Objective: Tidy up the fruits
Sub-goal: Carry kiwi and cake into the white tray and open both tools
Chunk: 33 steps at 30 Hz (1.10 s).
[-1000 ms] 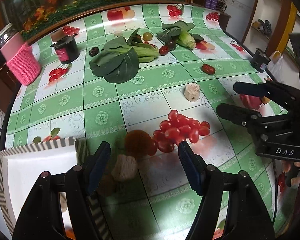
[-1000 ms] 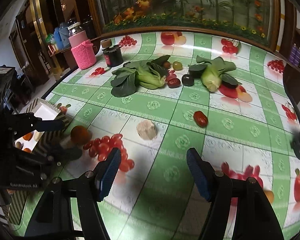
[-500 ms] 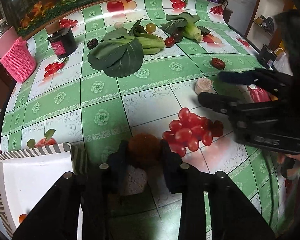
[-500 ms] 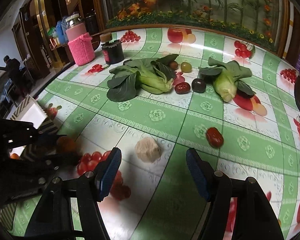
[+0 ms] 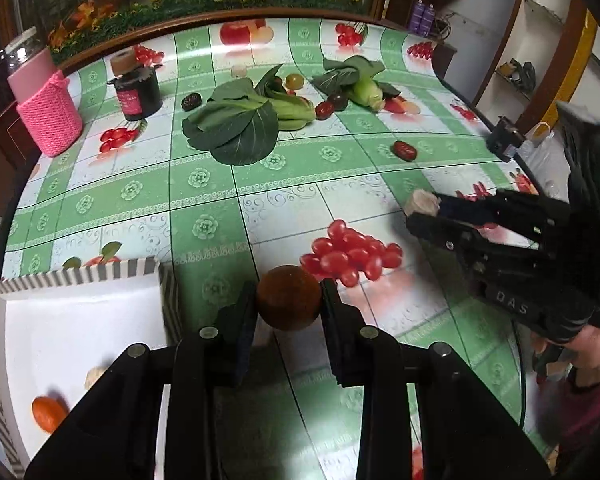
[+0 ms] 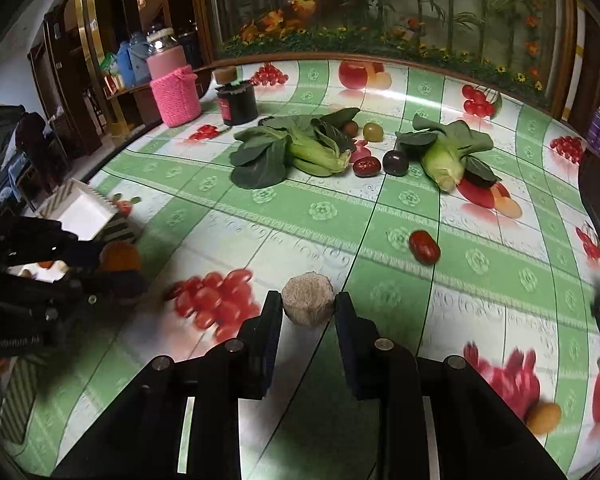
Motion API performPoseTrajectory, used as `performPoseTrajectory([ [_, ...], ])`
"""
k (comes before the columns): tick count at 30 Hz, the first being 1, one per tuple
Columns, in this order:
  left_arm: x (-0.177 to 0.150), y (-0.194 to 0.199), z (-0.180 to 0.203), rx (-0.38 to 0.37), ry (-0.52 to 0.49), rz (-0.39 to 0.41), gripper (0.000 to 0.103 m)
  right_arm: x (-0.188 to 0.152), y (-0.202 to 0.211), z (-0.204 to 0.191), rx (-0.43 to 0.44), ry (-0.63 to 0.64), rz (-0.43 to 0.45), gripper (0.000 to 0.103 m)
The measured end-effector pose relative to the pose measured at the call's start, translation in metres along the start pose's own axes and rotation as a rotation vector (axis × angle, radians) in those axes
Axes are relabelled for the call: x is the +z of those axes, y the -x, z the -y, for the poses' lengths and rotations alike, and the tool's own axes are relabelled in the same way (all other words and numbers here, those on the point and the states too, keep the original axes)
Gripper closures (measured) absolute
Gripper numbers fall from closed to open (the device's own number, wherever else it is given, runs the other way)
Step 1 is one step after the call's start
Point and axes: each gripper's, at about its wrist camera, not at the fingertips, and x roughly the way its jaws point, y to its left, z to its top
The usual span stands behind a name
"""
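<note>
My left gripper [image 5: 288,306] is shut on a round brown fruit [image 5: 288,297], held just right of a white striped tray [image 5: 76,308] that holds an orange fruit [image 5: 48,412]. My right gripper [image 6: 309,312] has closed around a beige ridged fruit piece [image 6: 308,298] on the table; both pads touch its sides. In the left wrist view the right gripper [image 5: 424,216] shows at the right with the beige piece [image 5: 422,202] at its tips. A red date [image 6: 424,246], a dark plum [image 6: 395,162] and another red date [image 6: 366,166] lie further back.
Two bok choy heads [image 6: 296,152] [image 6: 448,156] lie mid-table with a green tomato [image 6: 373,131] between. A black jar [image 6: 237,104] and a pink-sleeved bottle [image 6: 174,88] stand back left. The tablecloth carries printed fruit pictures [image 5: 352,252].
My left gripper closed on the brown fruit and lifted it toward the tray. My right gripper moved forward to the beige piece and closed around it.
</note>
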Motion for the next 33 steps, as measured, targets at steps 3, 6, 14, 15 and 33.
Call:
performPoseTrajectory([
  [3,-0.008,0.015,0.002,0.002,0.008,0.021,0.075,-0.010,0.017,-0.007,0.014,-0.012,0.021,0.075],
  [6,-0.017,0.029,0.003,0.004,0.019,0.036,0.075,-0.019,0.032,-0.016,0.032,-0.023,0.038,0.075],
  [14,-0.053,0.054,0.002,0.057,0.047,0.049,0.075,-0.042,0.059,-0.048,0.074,-0.025,0.059,0.075],
  [15,-0.057,0.056,0.001,0.063,0.052,0.049,0.075,-0.044,0.061,-0.051,0.079,-0.025,0.062,0.075],
  [33,-0.111,0.090,-0.021,0.121,0.142,0.084,0.075,-0.060,0.085,-0.115,0.137,0.021,0.075,0.075],
])
